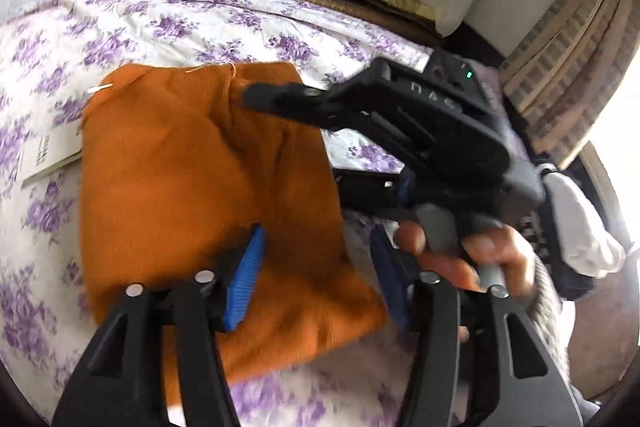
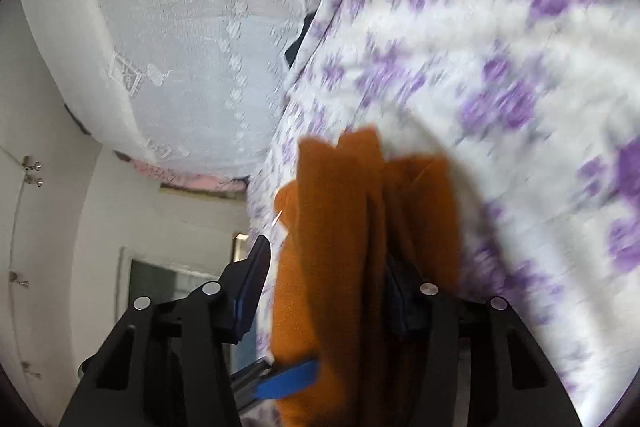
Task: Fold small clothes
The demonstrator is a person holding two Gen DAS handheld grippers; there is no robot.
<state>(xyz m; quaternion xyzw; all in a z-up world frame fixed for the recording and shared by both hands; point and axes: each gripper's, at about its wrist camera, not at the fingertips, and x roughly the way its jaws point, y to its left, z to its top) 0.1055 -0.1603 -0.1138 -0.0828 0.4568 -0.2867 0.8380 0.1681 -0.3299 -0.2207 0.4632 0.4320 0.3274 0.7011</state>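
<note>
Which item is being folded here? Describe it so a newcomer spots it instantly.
Find the bedsheet with purple flowers. On it lies the orange cloth, partly covering a white booklet. It is the only plain, solid-coloured fabric there.

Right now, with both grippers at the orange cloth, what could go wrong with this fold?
1. The orange cloth lies bunched between the right gripper's fingers, but a gap shows on one side; closing may catch only some layers.
2. The left gripper hangs open over the cloth, pinning nothing, so a pull may drag it across the floral sheet.
3. The white card at the cloth's edge could get folded in.
</note>
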